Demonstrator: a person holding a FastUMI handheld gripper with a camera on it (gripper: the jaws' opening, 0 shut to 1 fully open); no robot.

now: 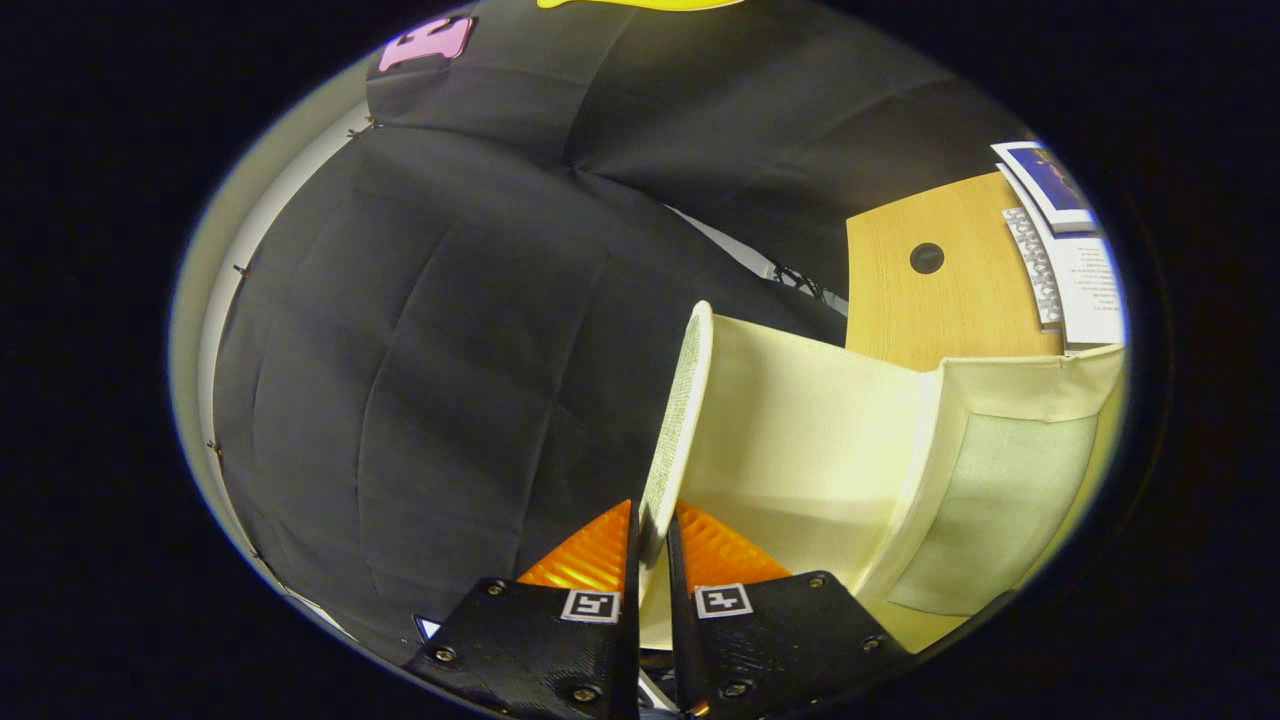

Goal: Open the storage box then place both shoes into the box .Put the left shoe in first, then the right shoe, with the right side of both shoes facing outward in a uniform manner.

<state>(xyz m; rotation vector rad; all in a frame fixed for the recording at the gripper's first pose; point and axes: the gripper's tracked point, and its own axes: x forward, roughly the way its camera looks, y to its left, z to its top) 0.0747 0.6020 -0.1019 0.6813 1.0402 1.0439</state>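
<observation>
While lifted, lid [678, 420] sits pinched in tool [652, 540]

No word, brand or number can be read. Each finger of the gripper [652, 530], closed on the box lid [678, 420], carries a small square coded marker without letters. Papers [1085, 285] on the desk [940, 290] beyond the box hold print too small to make out.

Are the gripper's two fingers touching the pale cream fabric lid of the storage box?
Touching. In the gripper view, the gripper has both fingers closed on the edge of the pale cream fabric lid, one finger on each face, with no gap visible.
</observation>
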